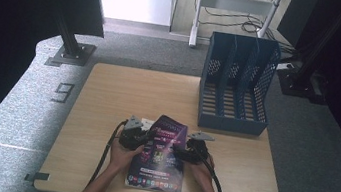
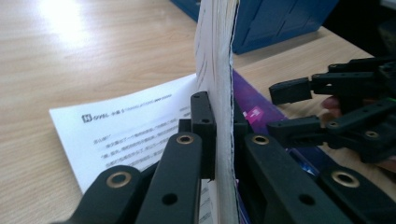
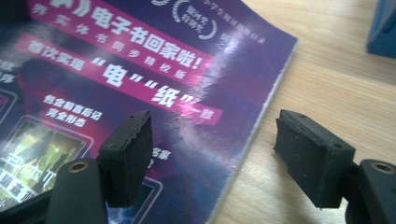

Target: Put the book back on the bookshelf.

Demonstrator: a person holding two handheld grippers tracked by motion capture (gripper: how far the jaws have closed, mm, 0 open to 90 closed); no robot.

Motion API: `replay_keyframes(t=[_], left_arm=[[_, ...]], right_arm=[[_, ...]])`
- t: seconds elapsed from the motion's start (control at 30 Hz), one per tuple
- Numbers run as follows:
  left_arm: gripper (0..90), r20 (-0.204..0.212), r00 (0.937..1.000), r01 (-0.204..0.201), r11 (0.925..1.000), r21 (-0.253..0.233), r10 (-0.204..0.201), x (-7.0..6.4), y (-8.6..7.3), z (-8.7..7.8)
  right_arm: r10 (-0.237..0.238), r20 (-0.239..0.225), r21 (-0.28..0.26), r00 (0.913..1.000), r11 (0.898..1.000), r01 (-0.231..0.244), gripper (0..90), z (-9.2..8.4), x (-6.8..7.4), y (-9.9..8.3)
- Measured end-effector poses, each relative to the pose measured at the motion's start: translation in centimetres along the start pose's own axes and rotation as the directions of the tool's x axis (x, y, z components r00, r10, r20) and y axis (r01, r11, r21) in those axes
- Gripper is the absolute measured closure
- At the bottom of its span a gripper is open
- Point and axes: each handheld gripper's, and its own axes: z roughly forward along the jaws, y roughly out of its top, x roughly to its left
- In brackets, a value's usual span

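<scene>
From above, on the near half of the wooden table (image 1: 107,97), the purple magazine (image 1: 160,157) lies with its long axis running from the person's edge toward the blue file rack (image 1: 235,85), which stands at the far right corner beyond it. Its far end is lifted off the wood. The left gripper (image 1: 140,136) sits at the magazine's left edge, the right gripper (image 1: 181,153) at its right edge, about equally near.

Along the left gripper's jaws, the magazine's page edge stands upright, clenched between the pads (image 2: 203,126); a white printed sheet (image 2: 126,130) lies flat to the magazine's left.

Along the right gripper (image 3: 212,158), the jaws stand released astride the magazine's right edge (image 3: 261,116), one pad over the cover, one over bare wood, neither pressing it.
</scene>
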Motion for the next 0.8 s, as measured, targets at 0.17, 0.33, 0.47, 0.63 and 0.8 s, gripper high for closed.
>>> replay_keyframes(t=[0.17, 0.33, 0.47, 0.63, 0.8], left_arm=[[87.6, 0.024, 0.9996, -0.010, 0.9997, -0.020, 0.011, -0.4, 0.4, -0.4], [87.6, 0.040, 0.9991, -0.013, 0.9993, -0.036, 0.014, -0.6, 0.9, -0.8], [87.6, 0.051, 0.9982, -0.028, 0.9982, -0.053, 0.030, -1.0, 1.3, -1.4], [87.6, 0.074, 0.9968, -0.025, 0.9970, -0.073, 0.030, -1.2, 1.7, -2.1], [87.6, 0.089, 0.9950, -0.038, 0.9956, -0.086, 0.045, -1.4, 1.9, -2.8]], right_arm=[[0.024, -0.024, -0.033, 0.9994, 0.999, -0.024, 26.6, -0.6, -0.6, 0.3], [0.025, -0.042, -0.045, 0.9988, 0.999, -0.027, 26.1, -0.8, -0.8, 0.4], [0.027, -0.053, -0.056, 0.9983, 0.998, -0.030, 25.9, -1.0, -0.8, 0.5], [0.031, -0.070, -0.072, 0.9971, 0.997, -0.036, 25.1, -1.3, -0.8, 0.7], [0.031, -0.088, -0.082, 0.9956, 0.996, -0.039, 24.4, -1.3, -0.9, 0.8]])
